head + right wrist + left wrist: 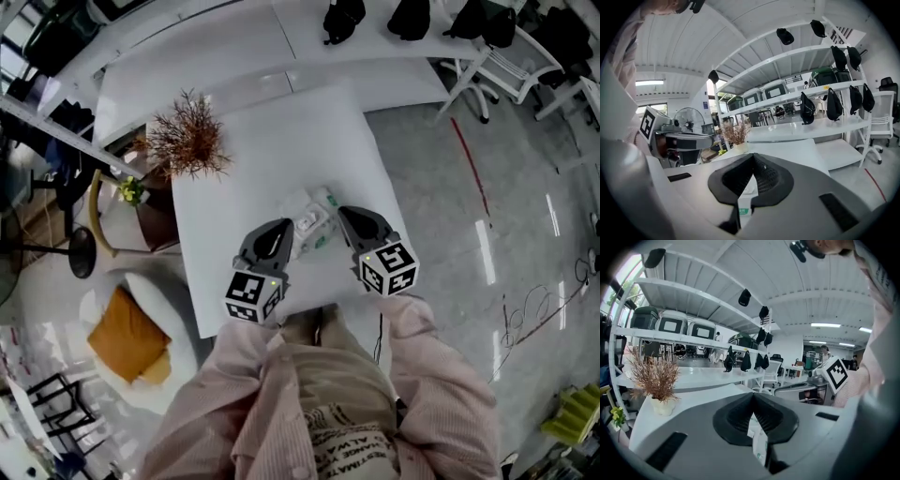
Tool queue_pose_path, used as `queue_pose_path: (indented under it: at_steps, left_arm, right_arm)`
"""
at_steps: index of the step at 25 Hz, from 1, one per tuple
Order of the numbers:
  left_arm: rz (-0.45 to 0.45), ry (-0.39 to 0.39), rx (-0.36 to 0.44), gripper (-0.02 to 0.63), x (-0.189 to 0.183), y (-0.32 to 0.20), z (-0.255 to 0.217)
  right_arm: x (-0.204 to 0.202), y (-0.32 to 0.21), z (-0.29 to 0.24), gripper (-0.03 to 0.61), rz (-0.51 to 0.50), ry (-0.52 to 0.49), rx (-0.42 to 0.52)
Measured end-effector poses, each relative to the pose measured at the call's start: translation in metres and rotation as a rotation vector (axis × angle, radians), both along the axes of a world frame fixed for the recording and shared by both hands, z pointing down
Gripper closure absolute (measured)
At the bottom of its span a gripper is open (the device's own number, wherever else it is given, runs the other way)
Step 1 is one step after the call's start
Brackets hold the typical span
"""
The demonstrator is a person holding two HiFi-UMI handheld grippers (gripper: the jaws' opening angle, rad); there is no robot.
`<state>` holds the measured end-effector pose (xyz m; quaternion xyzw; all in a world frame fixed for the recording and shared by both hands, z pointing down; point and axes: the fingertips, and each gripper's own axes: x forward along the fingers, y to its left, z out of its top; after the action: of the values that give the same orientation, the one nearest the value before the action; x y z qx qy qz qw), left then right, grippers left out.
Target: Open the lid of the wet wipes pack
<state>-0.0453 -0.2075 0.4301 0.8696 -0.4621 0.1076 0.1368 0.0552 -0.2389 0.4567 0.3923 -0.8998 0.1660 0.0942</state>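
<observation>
Wipes pack [323, 201] pinched by left gripper [752, 404] at one end, by right gripper [751, 164] at other. Lid [308, 223] not seen raised (flap hardly visible); opening judged not yet done.

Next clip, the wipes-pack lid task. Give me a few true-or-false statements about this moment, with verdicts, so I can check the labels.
1. The left tongs and the right tongs are both shut on the wet wipes pack. True.
2. The dried plant stands between the two tongs. False: it stands near the far left corner of the table, apart from them.
3. The left tongs are wide open and empty. False: they pinch an edge of the pack.
4. An orange cushion lies on a white seat left of the table. True.
</observation>
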Motion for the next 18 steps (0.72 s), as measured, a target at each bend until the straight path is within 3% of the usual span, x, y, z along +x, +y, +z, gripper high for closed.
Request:
queue_pose_path:
  at_steps: [7,18]
  left_arm:
    - [0.013,0.004,0.059,0.612,-0.004,0.006,-0.035]
    - [-0.037,0.038,0.134,0.614,-0.028,0.011,-0.070]
  right_arm:
    - [0.001,0.015,-0.040,0.580,-0.048,-0.008,0.062]
    - [0.019,0.021,-0.088,0.580,0.042,-0.098,0.135]
